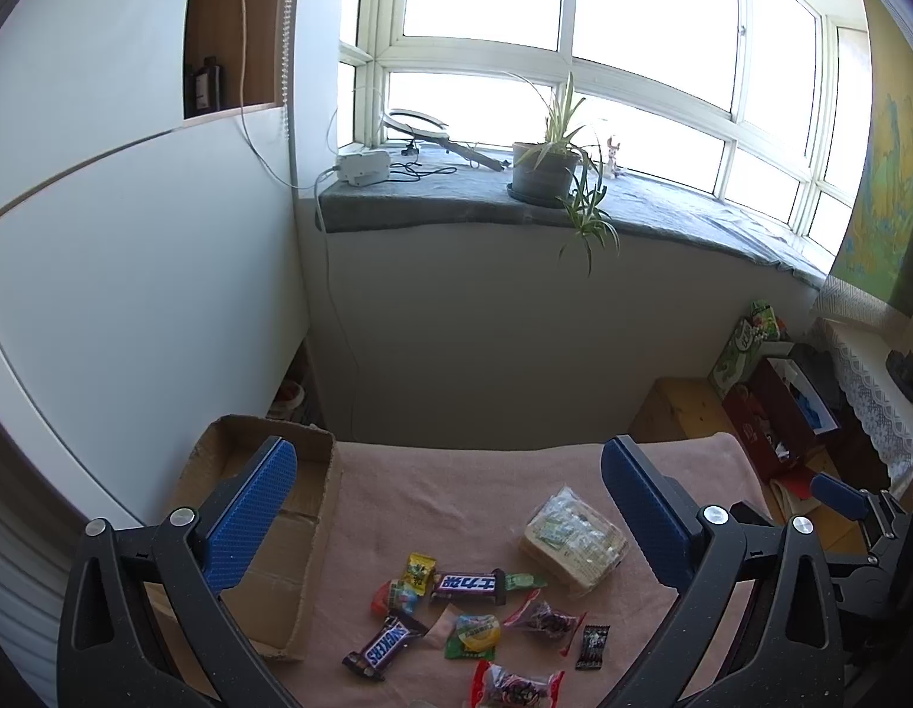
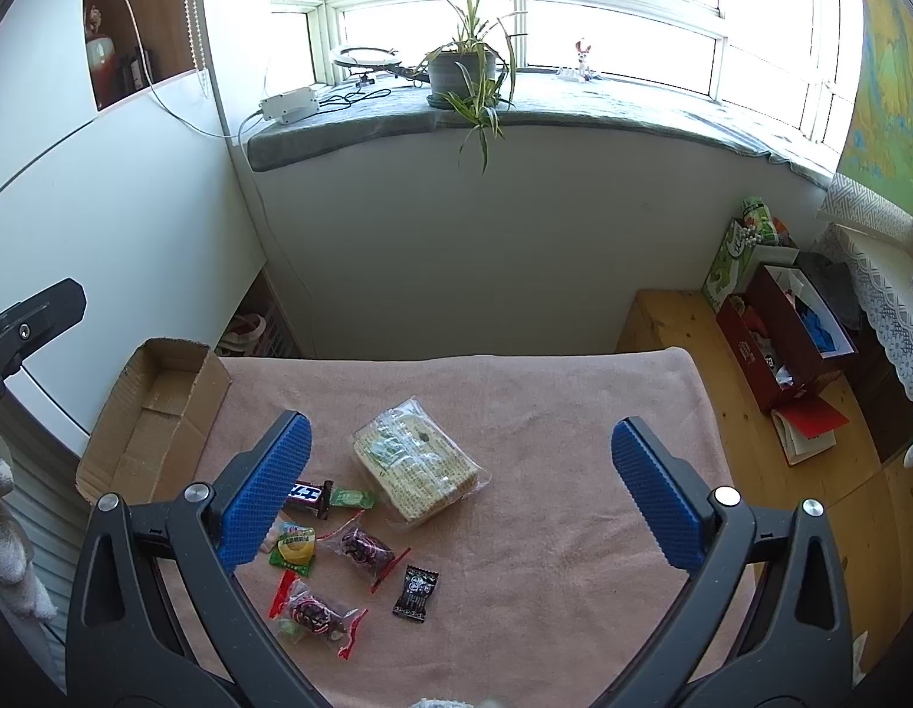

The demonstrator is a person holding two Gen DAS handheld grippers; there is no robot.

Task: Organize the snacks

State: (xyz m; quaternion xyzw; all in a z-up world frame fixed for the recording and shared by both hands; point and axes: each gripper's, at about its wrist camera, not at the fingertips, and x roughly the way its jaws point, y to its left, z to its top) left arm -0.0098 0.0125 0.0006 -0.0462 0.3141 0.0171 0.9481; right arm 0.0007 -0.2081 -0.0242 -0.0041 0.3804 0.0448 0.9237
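Left gripper (image 1: 450,507) spread wide, holding nothing. Right gripper (image 2: 461,489) likewise spread, empty. Snacks scattered on pink towel (image 2: 574,413), right of cardboard box (image 2: 156,413) (box empty): cracker pack (image 2: 415,460), Snickers bar (image 1: 386,646), black candy (image 2: 416,593) farthest from box.

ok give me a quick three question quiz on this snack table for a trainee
1. True or false: the cardboard box already holds snacks.
2. Which is the largest snack on the pink cloth? A) Snickers bar B) clear cracker pack C) black sachet
3. What state are the left gripper and right gripper in?

Key: 1 false, it looks empty. 2 B. 3 both open, holding nothing.
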